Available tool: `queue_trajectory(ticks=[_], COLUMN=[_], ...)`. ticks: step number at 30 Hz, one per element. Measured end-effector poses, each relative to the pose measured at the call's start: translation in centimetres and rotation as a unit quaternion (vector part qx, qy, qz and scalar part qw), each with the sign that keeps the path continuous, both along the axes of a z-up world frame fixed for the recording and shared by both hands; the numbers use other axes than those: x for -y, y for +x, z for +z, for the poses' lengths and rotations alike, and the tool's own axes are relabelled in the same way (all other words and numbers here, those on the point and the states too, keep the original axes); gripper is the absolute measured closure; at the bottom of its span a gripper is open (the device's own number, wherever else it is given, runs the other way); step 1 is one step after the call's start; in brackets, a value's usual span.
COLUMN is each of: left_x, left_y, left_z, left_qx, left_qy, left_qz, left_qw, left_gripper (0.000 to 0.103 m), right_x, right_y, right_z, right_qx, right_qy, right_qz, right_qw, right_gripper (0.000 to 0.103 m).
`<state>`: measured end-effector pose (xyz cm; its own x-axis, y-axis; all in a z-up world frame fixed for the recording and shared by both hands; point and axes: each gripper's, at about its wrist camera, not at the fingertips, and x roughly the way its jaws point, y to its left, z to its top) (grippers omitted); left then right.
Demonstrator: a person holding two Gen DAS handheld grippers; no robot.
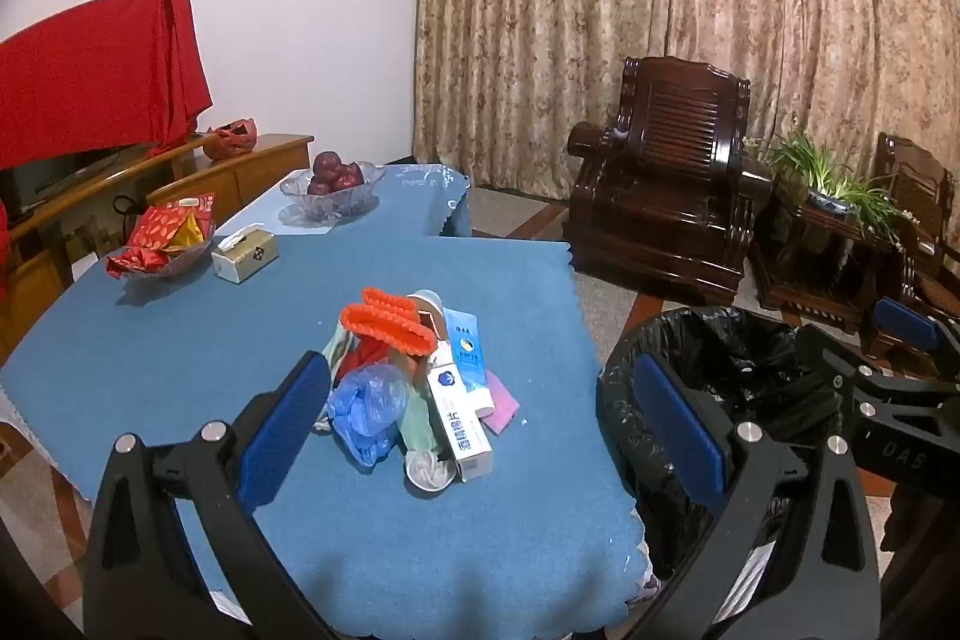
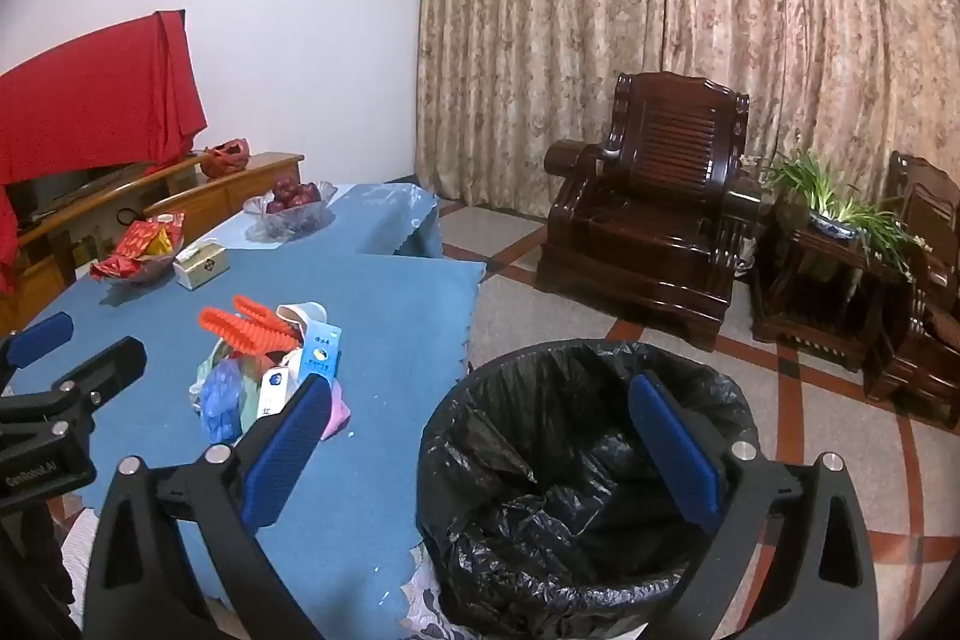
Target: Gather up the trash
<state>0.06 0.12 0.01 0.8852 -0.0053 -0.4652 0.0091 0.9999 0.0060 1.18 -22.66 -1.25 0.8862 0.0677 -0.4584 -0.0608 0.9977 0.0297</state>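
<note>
A heap of trash (image 1: 414, 376) lies on the blue tablecloth (image 1: 180, 352): orange ribbed foam (image 1: 387, 319), a crumpled blue glove (image 1: 366, 403), a white carton (image 1: 459, 421), a light blue pack (image 1: 465, 346) and pink paper. My left gripper (image 1: 480, 418) stands open just short of the heap, nothing between its blue pads. A bin lined with a black bag (image 2: 576, 466) stands on the floor beside the table. My right gripper (image 2: 486, 430) hangs open over the bin's near rim, holding nothing. The heap (image 2: 264, 370) lies to its left.
A tissue box (image 1: 245, 253), a glass dish of red snack packets (image 1: 162, 244) and a glass bowl of red fruit (image 1: 333, 187) stand farther back on the table. A dark wooden armchair (image 1: 666, 196) and a plant stand (image 1: 834, 220) are across the tiled floor.
</note>
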Motion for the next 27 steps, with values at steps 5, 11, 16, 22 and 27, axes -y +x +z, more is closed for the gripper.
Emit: queue_trajectory(ticks=[5,11,16,22,27], left_x=[-0.01,-0.01,-0.03,-0.03,-0.46], left_y=[0.02,0.03,0.04,0.06,-0.01], left_z=[0.0,-0.01,0.0,-0.01,0.23], left_qx=[0.0,-0.001,-0.002,-0.002,-0.003], left_qy=[0.0,0.0,-0.001,-0.001,-0.002], left_qz=[0.0,0.0,0.0,0.0,0.0], left_qw=[1.0,1.0,1.0,1.0,1.0], left_gripper=[0.005,0.005,0.005,0.005,0.005], right_x=[-0.01,-0.02,-0.02,-0.05,-0.1], right_y=[0.02,0.04,0.06,0.11,0.13], right_z=[-0.01,-0.02,-0.03,-0.04,-0.03], right_qx=[-0.001,-0.001,-0.001,-0.001,-0.002], right_qy=[0.0,0.0,0.0,0.0,0.0], right_qz=[0.0,0.0,0.0,0.0,0.001], right_qw=[1.0,1.0,1.0,1.0,1.0], right_gripper=[0.006,0.006,0.006,0.006,0.006])
